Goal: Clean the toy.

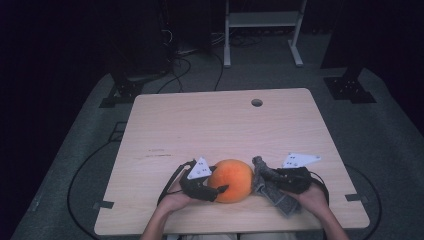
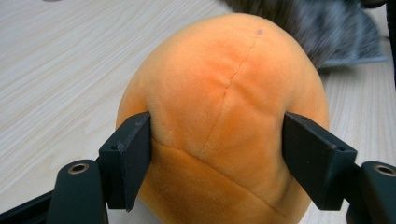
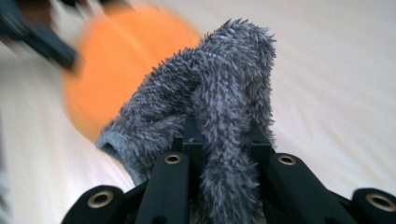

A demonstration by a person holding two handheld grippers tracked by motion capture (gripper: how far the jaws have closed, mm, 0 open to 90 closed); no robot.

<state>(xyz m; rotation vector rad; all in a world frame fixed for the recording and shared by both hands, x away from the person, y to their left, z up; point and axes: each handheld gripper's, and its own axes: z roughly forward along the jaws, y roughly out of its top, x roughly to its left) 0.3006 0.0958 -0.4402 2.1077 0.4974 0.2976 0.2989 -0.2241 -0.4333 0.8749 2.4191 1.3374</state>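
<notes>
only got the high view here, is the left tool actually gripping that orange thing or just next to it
Observer: Gripping it. In the left gripper view the left tool has both pads pressed into the sides of the orange plush ball, denting it.
Operator: and the grey stuff on the right, what is it
Observer: A fuzzy grey cloth with long shaggy fibres; the right tool is shut on a fold of it.
Operator: does the ball have any marking
Observer: A stitched seam runs down its middle, with a small dark dot near the top.
</notes>
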